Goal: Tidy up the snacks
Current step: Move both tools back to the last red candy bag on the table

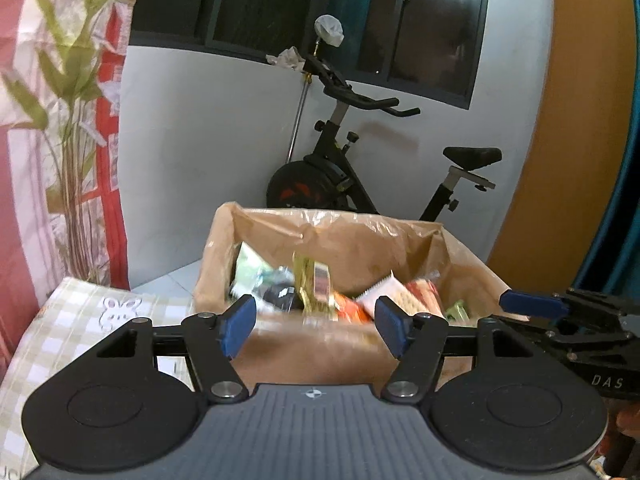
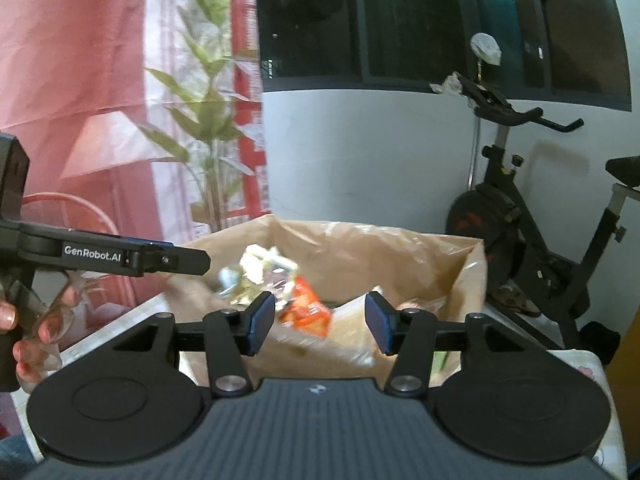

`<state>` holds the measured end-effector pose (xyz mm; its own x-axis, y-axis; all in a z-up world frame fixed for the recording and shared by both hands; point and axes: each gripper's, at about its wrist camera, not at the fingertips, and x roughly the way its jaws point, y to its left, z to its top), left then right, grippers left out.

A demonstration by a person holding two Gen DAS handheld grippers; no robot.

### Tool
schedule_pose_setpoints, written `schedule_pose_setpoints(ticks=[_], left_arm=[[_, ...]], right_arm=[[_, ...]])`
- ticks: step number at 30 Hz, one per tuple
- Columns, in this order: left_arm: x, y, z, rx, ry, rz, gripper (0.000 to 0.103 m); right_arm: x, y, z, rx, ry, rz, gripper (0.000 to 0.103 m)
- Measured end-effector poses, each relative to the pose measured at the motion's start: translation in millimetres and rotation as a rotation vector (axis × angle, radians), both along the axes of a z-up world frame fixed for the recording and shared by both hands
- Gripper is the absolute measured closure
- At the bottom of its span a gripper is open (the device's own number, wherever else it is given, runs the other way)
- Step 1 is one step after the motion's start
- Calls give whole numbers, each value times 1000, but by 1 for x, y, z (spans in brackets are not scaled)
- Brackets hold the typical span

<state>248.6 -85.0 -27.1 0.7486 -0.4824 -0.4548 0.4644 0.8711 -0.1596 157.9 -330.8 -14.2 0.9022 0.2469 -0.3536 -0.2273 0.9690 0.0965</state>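
Observation:
A cardboard box point(image 1: 308, 344) lined with brown plastic stands ahead of both grippers and holds several snack packets. In the left wrist view a gold packet point(image 1: 314, 286), a green and white packet point(image 1: 248, 266), a white cracker pack point(image 1: 390, 300) and orange packets point(image 1: 350, 308) show inside. My left gripper point(image 1: 316, 326) is open and empty, just short of the box's near wall. My right gripper point(image 2: 318, 326) is open and empty over the near rim of the box point(image 2: 472, 280), facing an orange packet point(image 2: 306, 308). The right gripper also shows in the left wrist view point(image 1: 532, 304); the left gripper shows in the right wrist view point(image 2: 160, 260).
The box stands on a surface with a checked cloth point(image 1: 76, 320). Behind it stands an exercise bike point(image 1: 360, 160) against a white wall. A plant point(image 1: 68, 120) and a red-and-white curtain point(image 1: 24, 160) are at the left, a wooden panel point(image 1: 568, 140) at the right.

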Motion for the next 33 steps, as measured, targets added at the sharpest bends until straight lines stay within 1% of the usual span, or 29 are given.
schedule_pose_setpoints(ticks=[3,6,10,14,18,23,24,27,29,33], left_arm=[[-16,9,-6,-8,3,-1,35],[-30,16,-18,1,16,9,35],[-38,24,-41,17,54,37,35],[-38,31,-66,20,121,71,36],[-36,35,-87,36,165,92,36],[-27,33,-106,63,205,87,37],[-25,33,-109,66,212,85,40],[-20,31,-117,71,224,80,41],[-21,30,-124,74,234,78,41],[-13,28,-136,79,270,72,41]], right_arm=[[-17,11,-7,12,1,17,50],[-31,19,-21,29,18,18,50],[-44,25,-48,69,81,12,50],[-47,27,-76,68,163,3,50],[-38,27,-106,61,244,-10,50],[-17,25,-143,50,344,-46,50],[-13,25,-148,43,359,-49,50],[-3,26,-162,33,397,-50,50],[5,30,-166,30,409,-48,49],[16,34,-171,29,417,-44,35]])
